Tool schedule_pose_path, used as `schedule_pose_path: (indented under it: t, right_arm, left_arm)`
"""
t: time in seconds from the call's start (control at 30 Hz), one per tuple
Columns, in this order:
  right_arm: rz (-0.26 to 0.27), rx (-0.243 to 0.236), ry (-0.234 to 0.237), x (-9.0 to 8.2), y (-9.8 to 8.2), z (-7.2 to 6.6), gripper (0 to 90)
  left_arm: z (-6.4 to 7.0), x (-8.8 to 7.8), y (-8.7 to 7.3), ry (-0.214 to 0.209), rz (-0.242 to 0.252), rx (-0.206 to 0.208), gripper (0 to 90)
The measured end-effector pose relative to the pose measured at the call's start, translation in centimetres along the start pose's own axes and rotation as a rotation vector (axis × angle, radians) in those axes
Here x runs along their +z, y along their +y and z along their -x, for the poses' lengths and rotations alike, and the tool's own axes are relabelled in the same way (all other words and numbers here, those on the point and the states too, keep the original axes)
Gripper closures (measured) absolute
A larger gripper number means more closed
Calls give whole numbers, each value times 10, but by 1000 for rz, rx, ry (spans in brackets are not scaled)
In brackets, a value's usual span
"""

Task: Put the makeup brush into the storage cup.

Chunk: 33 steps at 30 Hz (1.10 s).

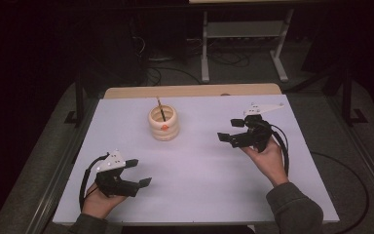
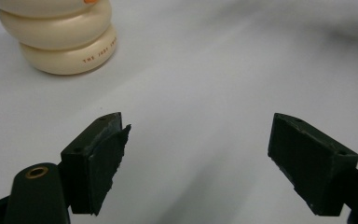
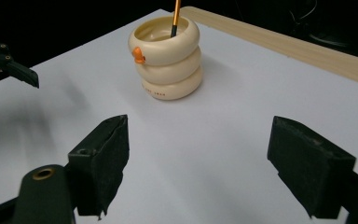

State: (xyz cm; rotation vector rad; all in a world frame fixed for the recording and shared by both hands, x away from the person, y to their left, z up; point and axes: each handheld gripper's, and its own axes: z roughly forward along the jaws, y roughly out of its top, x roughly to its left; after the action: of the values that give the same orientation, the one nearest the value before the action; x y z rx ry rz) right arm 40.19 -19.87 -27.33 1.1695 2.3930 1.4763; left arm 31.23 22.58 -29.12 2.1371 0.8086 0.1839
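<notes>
A cream ringed holder (image 1: pixel 163 123) with an orange mark stands upright on the white table (image 1: pixel 195 165), toward the back centre. A thin pencil (image 1: pixel 159 108) sticks up out of it. In the right gripper view the holder (image 3: pixel 166 57) and pencil (image 3: pixel 175 15) sit ahead of the jaws. The holder's base (image 2: pixel 63 39) sits at the top left of the left gripper view. My left gripper (image 1: pixel 137 172) is open near the front left, nothing between its jaws. My right gripper (image 1: pixel 230 130) is open at the right, also holding nothing, well apart from the holder.
A wooden strip (image 1: pixel 192 90) runs along the table's far edge. Beyond it stand a white metal frame (image 1: pixel 243 44) and cables on a dark floor. Bare white surface lies between the two grippers and in front of the holder.
</notes>
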Motion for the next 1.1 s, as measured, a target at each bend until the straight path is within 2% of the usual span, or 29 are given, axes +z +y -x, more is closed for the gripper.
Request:
schedule_pose_path:
  t: [0.53,0.9,1.1]
  right_arm:
    - [10,10,-11,-13,-22,-1,188]
    - [11,19,-24,-21,-35,-2,178]
    - [9,13,-24,-25,-38,-4,175]
  left_arm:
    - [-2,-4,-1,14,22,-15,173]
    - [-4,-6,-2,21,15,-14,172]
    - [-4,-7,-2,22,21,-23,172]
